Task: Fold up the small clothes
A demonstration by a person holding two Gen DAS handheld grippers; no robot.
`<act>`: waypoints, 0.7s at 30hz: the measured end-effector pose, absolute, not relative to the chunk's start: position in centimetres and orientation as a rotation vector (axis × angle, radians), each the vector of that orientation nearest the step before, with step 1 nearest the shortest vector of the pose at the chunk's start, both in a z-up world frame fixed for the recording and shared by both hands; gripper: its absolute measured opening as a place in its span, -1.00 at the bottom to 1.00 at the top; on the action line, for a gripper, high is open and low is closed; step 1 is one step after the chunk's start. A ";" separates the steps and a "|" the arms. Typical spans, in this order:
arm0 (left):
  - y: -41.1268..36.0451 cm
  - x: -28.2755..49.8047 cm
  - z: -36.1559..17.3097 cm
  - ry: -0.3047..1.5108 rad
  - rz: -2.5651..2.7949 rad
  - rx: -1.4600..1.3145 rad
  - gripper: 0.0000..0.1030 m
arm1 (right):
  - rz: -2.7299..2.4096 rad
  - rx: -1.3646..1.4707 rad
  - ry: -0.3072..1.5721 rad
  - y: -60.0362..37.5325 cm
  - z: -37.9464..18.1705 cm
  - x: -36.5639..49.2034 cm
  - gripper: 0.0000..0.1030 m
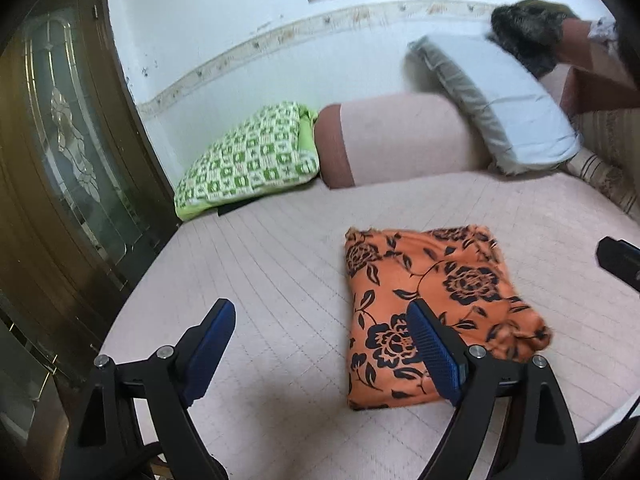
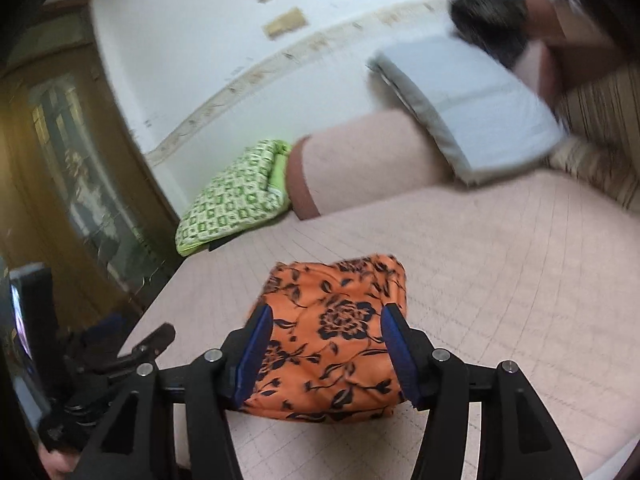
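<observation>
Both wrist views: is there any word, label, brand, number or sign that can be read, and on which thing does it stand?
None can be read.
The orange floral cloth shows only a flower print, no tag.
The green checked pillow has small marks in its squares, too blurred to read.
The screen at the left edge of the right wrist view is too blurred to read.

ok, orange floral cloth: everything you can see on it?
The orange floral cloth is soft fabric, orange with black rose and leaf print, folded into a thick, roughly rectangular bundle with slightly uneven edges. It lies flat on the pink quilted bed cover, apart from the pillows. The left gripper and right gripper are both open; neither visibly grips it.
</observation>
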State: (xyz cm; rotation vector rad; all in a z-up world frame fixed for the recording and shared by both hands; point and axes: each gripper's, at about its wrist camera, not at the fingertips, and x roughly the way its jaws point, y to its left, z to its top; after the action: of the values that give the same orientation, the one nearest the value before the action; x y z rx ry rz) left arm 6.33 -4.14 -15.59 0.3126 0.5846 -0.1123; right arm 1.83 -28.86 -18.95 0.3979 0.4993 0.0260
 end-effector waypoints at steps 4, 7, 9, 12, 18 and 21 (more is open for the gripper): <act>-3.0 4.3 -12.8 0.536 -0.118 0.293 0.70 | 0.045 0.333 0.462 -26.7 -15.7 -0.4 0.17; -1.9 3.0 -11.1 0.515 -0.116 0.267 0.71 | 0.052 0.317 0.430 -25.6 -13.7 -1.8 0.20; -1.4 2.4 -10.2 0.504 -0.110 0.257 0.74 | 0.062 0.315 0.410 -25.2 -12.9 -2.4 0.21; -0.8 1.5 -9.0 0.480 -0.101 0.246 0.95 | 0.074 0.288 0.394 -24.2 -12.0 -3.1 0.21; -0.1 0.4 -7.4 0.456 -0.112 0.236 0.95 | 0.104 0.261 0.392 -22.6 -11.3 -4.4 0.21; 0.3 0.1 -6.8 0.462 -0.121 0.217 0.95 | 0.099 0.239 0.404 -22.0 -11.3 -5.2 0.21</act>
State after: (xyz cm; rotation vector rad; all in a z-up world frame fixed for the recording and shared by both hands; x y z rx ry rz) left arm 0.07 0.27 -6.83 0.2166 0.4616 -0.1211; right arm -5.22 -22.04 -11.33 0.2387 0.4042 0.0989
